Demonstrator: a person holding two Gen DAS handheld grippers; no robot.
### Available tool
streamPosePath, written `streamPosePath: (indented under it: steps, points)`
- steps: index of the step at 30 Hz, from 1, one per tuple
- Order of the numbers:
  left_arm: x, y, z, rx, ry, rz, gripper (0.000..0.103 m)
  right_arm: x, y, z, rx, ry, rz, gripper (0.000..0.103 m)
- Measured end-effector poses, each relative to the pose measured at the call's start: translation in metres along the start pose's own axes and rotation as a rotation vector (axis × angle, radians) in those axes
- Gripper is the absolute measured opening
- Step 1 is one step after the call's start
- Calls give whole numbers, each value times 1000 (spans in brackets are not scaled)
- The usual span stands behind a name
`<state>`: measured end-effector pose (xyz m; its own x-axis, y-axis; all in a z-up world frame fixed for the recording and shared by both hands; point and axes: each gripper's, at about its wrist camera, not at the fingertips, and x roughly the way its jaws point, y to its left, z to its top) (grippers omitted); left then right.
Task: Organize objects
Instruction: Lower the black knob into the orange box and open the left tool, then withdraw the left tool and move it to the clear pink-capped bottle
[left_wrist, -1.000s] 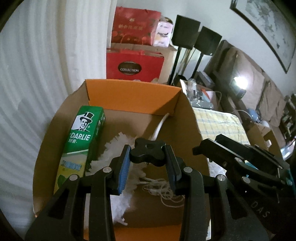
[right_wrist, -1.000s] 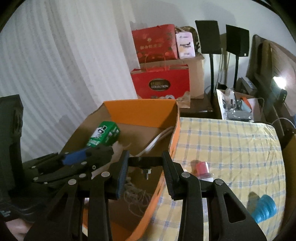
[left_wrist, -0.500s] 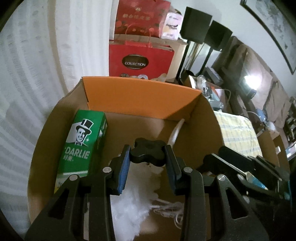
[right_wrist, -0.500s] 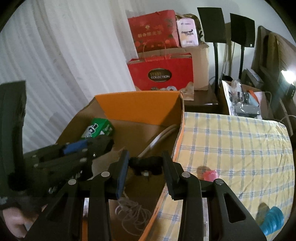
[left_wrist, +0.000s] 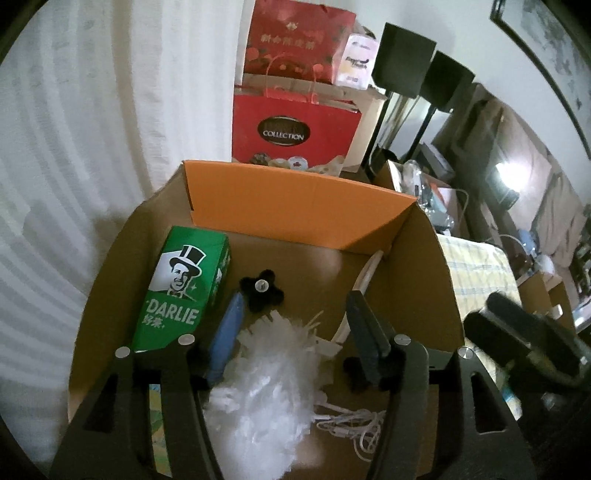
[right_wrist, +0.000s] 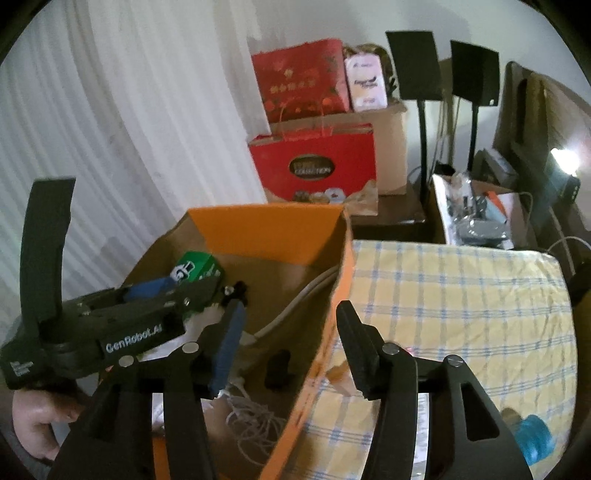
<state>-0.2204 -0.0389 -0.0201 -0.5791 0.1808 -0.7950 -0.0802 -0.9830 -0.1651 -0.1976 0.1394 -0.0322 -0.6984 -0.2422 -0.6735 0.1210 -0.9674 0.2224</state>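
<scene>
Matt brown corrugated cardboard box (left_wrist: 417, 258) with smooth orange paper lining. Glossy green printed-card toothpaste carton (left_wrist: 181, 291). Fluffy white fibre duster (left_wrist: 269, 387). Matt black plastic star-shaped knob (left_wrist: 261, 291) with a shiny metal screw centre. Thin smooth white cord (left_wrist: 354, 424). Woven yellow-and-blue checked cloth (right_wrist: 461, 306), slightly creased. Matt black plastic hand-held gripper (left_wrist: 293, 332) with bright metal rivets.

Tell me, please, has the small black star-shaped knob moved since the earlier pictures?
Yes. The black star-shaped knob, earlier clamped by the left gripper, now lies apart from its open fingers, beside the green Darlie toothpaste box.
</scene>
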Motion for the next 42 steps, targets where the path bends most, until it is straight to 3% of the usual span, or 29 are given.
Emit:
streamPosePath:
  steps: [4, 9, 12, 17, 19, 23, 29, 34, 39, 42]
  points:
    - [-12, -5, -5, 11, -29, 11, 68, -16, -7, 3, 2, -27, -31, 58]
    - [-26, -12, -9, 19, -50, 12, 71, -34, -19, 1, -2, -47, -74, 62]
    - [-34, -18, -12, 28, -71, 14, 82, -44, -25, -1, -1, -59, -95, 64]
    - [-48, -32, -16, 49, -95, 10, 87, -60, -32, -4, -11, -79, -132, 72]
    - [-53, -37, -17, 60, -107, 10, 95, -66, -33, -5, -17, -87, -139, 75]
    - [-64, -48, -22, 79, -130, -2, 98, -77, -37, -10, -32, -93, -162, 85]
    - [-72, -64, -32, 99, -139, -37, 102, -89, -48, -17, -23, -80, -188, 87]
    - [-78, -79, -43, 142, -174, -15, 102, -96, -59, -26, -11, -66, -199, 88]
    - [-85, -88, -52, 155, -217, -10, 103, -101, -63, -36, -28, -54, -194, 99]
    - [-83, -90, -57, 154, -197, -32, 103, -99, -62, -42, -60, -46, -222, 100]
